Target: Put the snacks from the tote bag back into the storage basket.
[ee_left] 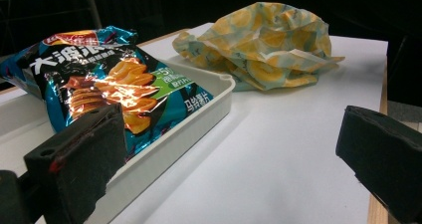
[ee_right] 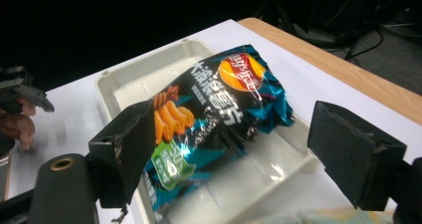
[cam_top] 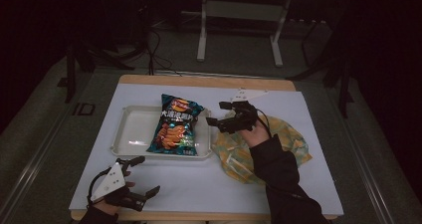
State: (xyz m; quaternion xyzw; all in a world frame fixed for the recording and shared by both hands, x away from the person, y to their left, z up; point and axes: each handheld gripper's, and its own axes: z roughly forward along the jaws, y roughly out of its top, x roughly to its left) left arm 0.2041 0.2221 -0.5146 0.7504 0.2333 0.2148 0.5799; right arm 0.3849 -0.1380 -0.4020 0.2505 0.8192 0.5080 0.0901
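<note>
chip bag (cam_top: 176,125) with chinese lettering lies in white tray (cam_top: 130,134).

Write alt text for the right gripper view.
A blue chip bag lies in a shallow white tray on a white table, seen between two open black jaws rising from below. At far left, the other hand holds its gripper.

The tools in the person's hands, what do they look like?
Each tool is black with two jaws tipped by chunky black foam pads. The left tool and the right tool each carry a pale grey three-cornered plate on top, and a thin black cable loops from the right one. The right arm wears a dark sleeve.
</note>
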